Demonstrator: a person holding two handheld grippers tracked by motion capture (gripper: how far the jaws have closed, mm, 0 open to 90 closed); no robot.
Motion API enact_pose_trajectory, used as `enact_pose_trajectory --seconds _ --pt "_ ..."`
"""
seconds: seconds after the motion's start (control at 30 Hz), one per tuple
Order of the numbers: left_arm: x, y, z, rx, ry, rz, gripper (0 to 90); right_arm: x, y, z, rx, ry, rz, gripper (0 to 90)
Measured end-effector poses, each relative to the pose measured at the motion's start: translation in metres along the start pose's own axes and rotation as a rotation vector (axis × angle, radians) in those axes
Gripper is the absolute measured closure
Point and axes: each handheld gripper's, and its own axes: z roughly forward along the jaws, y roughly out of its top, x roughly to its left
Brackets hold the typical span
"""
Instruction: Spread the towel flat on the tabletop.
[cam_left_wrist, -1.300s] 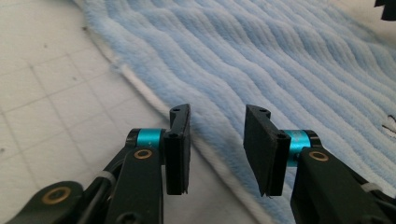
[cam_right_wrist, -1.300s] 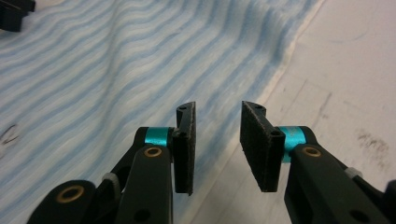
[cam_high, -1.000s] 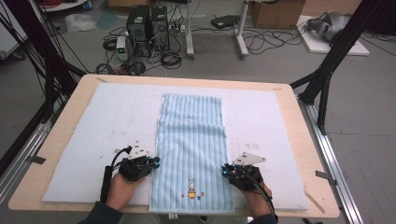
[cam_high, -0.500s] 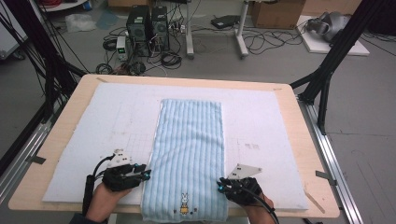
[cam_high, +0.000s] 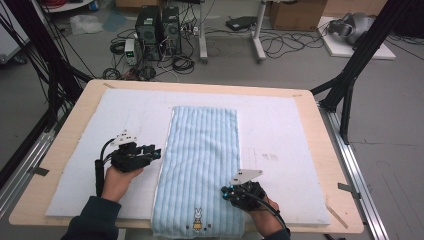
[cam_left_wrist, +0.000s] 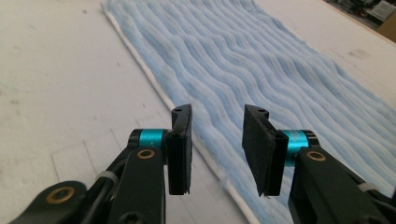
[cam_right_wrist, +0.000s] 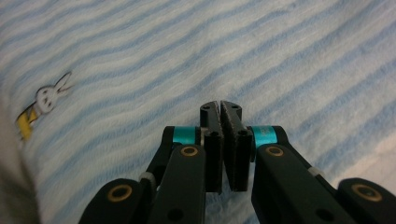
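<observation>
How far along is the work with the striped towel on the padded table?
Done: the blue striped towel lies flat, lengthwise, on the white pad. In hand: the right hand-held gripper sits shut over the towel near its rabbit emblem; the left hand-held gripper is open at the towel's left edge. Left: no fold has been made.

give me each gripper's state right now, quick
Left gripper: open, nothing between its fingers, hovering at the long left edge of the blue striped towel.
Right gripper: shut, nothing between its fingers, over the towel.
</observation>
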Motion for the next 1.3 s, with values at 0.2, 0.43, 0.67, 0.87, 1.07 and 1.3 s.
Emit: enact_pose_trajectory --seconds 0.2,0.43,0.67,0.87,1.07,1.3 --pt "0.000 0.006 0.036 0.068 -0.009 0.046 73.6 -0.006 0.000 -0.004 -0.029 0.030 0.008 77.5" --pt "-0.001 -0.002 0.056 0.161 0.020 0.124 77.8 -0.051 0.010 -0.004 -0.128 -0.143 0.130 77.6" --pt "-0.006 -0.002 0.053 0.182 0.082 0.189 86.3 -0.073 0.009 0.010 -0.055 -0.216 0.162 82.0" --pt "-0.001 -0.001 0.047 0.145 0.054 0.120 65.0 -0.069 0.007 0.004 -0.050 -0.219 0.149 78.2" --pt "0.010 0.001 0.022 -0.061 -0.059 0.090 48.3 -0.076 0.003 -0.022 -0.177 -0.265 0.181 59.4" --pt "0.019 0.003 0.003 -0.169 -0.081 0.057 27.8 -0.092 -0.009 -0.056 -0.275 -0.357 0.244 25.3"
